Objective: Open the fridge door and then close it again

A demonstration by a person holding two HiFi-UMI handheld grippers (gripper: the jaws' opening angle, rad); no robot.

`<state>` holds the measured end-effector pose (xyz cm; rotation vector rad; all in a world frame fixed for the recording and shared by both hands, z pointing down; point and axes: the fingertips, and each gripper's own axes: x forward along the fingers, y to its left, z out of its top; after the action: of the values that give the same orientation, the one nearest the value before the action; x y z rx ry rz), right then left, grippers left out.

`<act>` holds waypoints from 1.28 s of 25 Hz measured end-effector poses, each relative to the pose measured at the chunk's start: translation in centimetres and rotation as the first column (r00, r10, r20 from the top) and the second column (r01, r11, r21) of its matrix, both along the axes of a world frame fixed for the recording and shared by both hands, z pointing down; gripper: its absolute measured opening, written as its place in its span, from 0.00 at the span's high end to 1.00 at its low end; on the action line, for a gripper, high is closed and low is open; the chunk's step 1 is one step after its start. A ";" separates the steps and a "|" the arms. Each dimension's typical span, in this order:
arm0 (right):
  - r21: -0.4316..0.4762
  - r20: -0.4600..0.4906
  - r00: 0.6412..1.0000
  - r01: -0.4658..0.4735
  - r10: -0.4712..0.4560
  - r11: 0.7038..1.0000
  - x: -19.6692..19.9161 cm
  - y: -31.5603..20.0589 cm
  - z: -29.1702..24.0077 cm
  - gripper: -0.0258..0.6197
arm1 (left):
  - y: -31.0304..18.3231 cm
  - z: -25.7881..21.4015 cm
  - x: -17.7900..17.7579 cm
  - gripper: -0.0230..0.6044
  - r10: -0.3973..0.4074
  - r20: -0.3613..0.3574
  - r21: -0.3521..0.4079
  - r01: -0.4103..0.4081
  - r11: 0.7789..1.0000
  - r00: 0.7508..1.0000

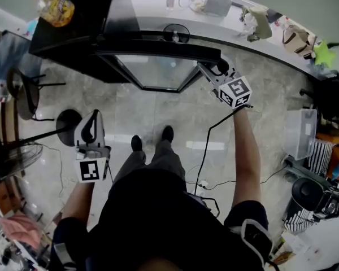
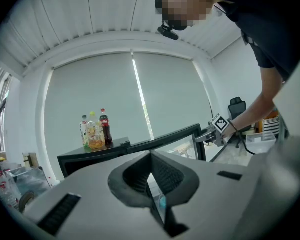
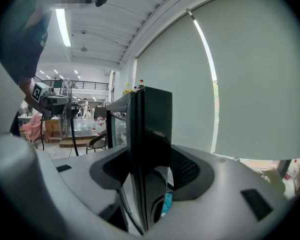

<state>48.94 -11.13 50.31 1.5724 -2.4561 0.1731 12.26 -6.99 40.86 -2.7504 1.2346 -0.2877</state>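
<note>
At the hinge side, the black glass-paned fridge door (image 1: pixel 158 69) stands swung well clear of the low black fridge cabinet (image 1: pixel 73 27), so the opening step reads as done or nearly done. The closing step is not yet done. The right claw (image 3: pixel 145 174) is clamped on the free vertical edge of the door (image 3: pixel 150 119), which fills the gap between its jaws. In the head view this claw (image 1: pixel 212 71) sits at the door's far right end. The left claw (image 2: pixel 152 184) is fully closed on nothing and hangs idle over the grey tiled floor (image 1: pixel 158 114), well apart from the door. Assorted drink bottles (image 2: pixel 95 131) stand on the cabinet top, undisturbed.
</note>
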 end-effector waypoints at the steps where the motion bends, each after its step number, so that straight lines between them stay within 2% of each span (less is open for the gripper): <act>1: 0.000 -0.001 1.000 -0.011 0.011 1.000 -0.3 0.5 0.0 0.58 | 0.1 -0.1 -0.3 0.93 0.004 -0.002 0.001 -0.004 1.000 1.000; 14: -0.007 -0.012 0.989 -0.150 0.150 0.989 -5.4 7.3 -0.4 0.59 | 2.0 -1.5 -4.0 0.93 0.092 -0.048 0.032 -0.091 0.995 0.995; 32: -0.018 -0.024 0.943 -0.332 0.331 0.943 -14.7 14.2 -0.3 0.61 | 3.3 -1.2 -12.0 0.93 0.205 -0.121 0.050 -0.201 0.978 0.971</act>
<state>34.28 3.10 50.04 1.9579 -2.1481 0.2348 0.23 -3.71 39.61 -2.8699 0.9598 -0.0723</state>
